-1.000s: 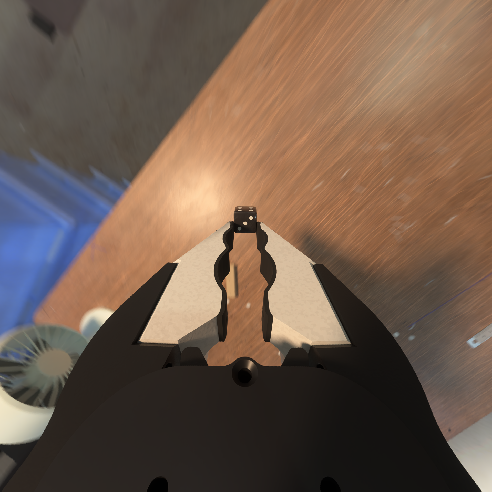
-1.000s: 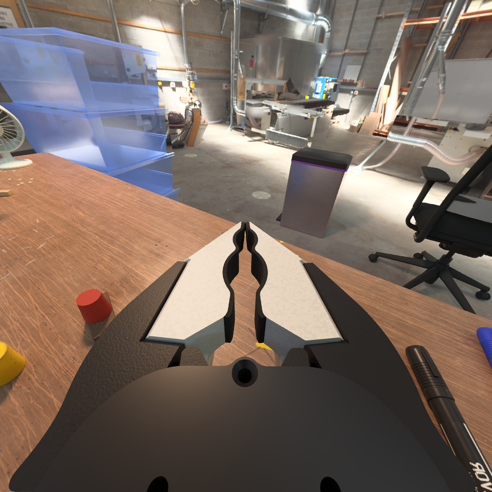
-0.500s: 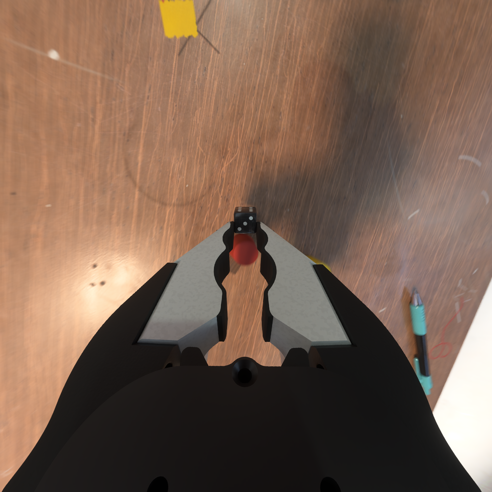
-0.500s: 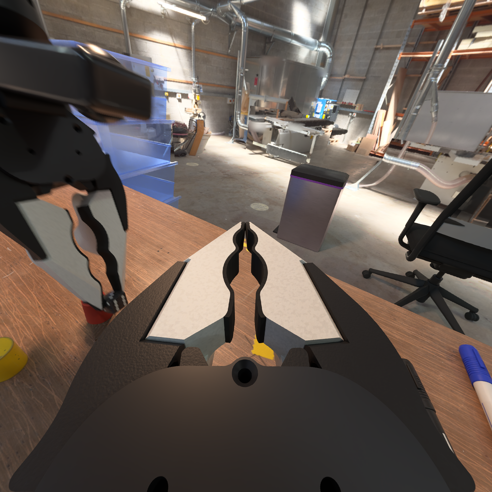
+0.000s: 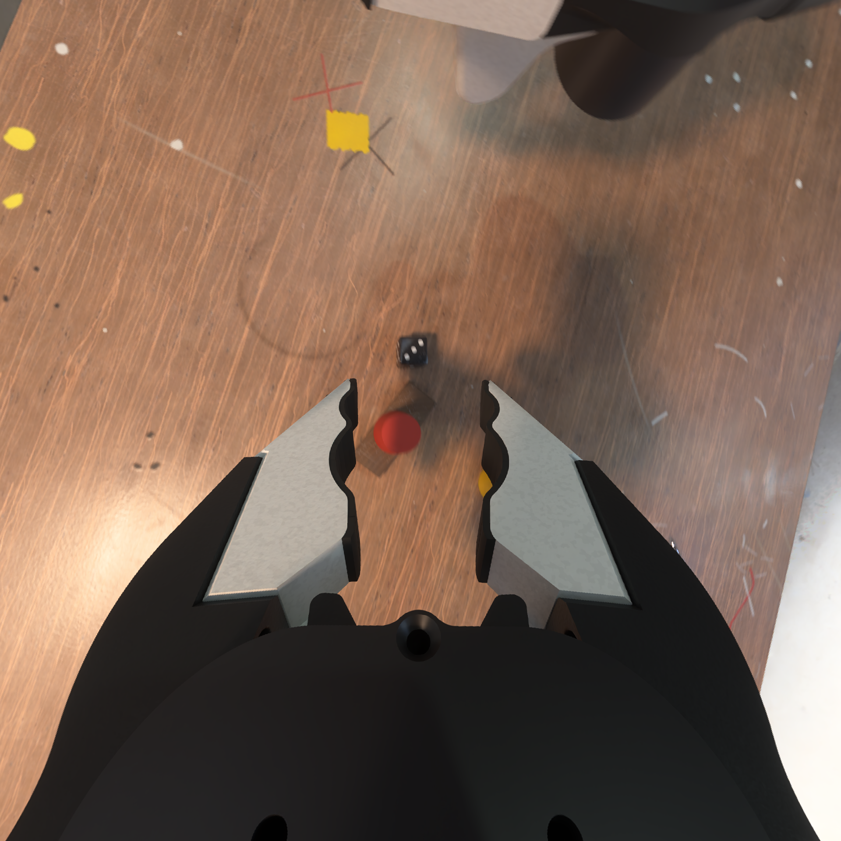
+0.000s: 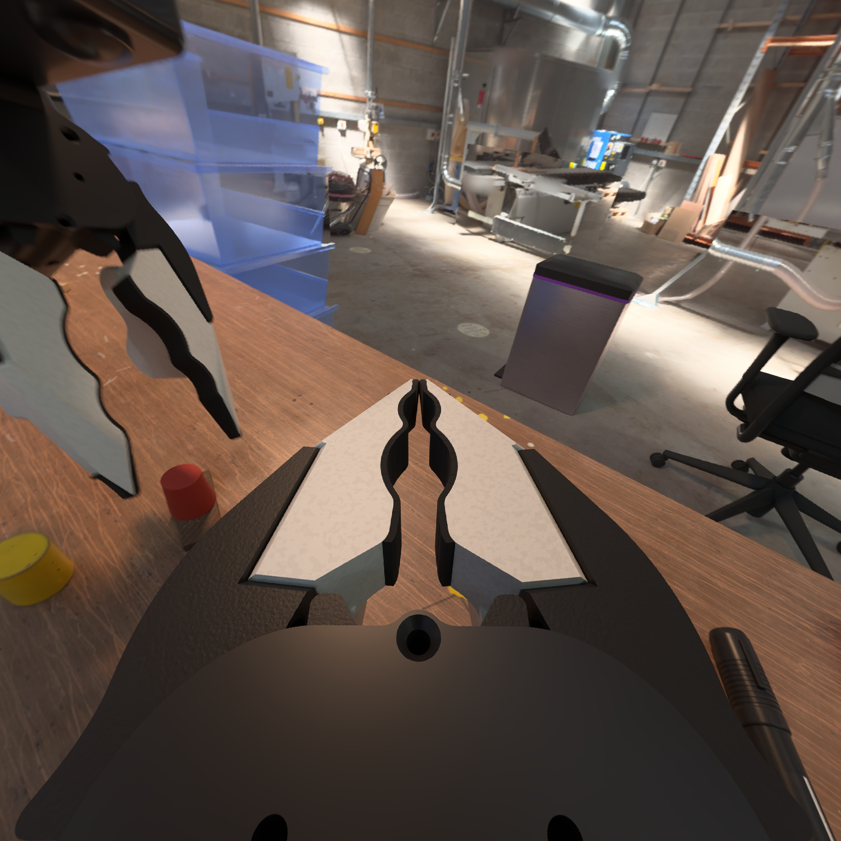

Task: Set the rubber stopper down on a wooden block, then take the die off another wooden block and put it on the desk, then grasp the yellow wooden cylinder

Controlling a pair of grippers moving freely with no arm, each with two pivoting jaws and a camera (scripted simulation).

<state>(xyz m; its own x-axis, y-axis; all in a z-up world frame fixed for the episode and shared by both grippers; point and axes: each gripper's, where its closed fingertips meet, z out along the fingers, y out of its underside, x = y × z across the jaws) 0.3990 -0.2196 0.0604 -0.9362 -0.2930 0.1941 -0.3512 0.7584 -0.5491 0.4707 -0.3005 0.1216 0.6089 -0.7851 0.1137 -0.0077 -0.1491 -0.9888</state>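
In the left wrist view my left gripper (image 5: 418, 387) is open and empty, pointing down at the desk (image 5: 182, 318). The black die (image 5: 413, 350) is just beyond its fingertips, apart from them; I cannot tell whether it rests on the wood. The red rubber stopper (image 5: 397, 432) stands on a small wooden block (image 5: 416, 402) between the jaws, below them. The yellow wooden cylinder (image 5: 484, 482) peeks out behind the right finger. In the right wrist view my right gripper (image 6: 417, 384) is shut and empty. That view shows the left gripper (image 6: 179, 463) above the stopper (image 6: 186, 491), and the cylinder (image 6: 32, 569) at left.
A yellow tape square (image 5: 347, 132) lies farther out on the desk. A black marker (image 6: 764, 710) lies at the right gripper's right. Blue plastic bins (image 6: 255, 182), a grey bin (image 6: 569, 332) and an office chair (image 6: 782, 418) stand beyond the desk edge.
My left gripper has opened and let go of the die, which now sits apart beyond its fingertips. The right gripper stays shut and has shifted slightly.
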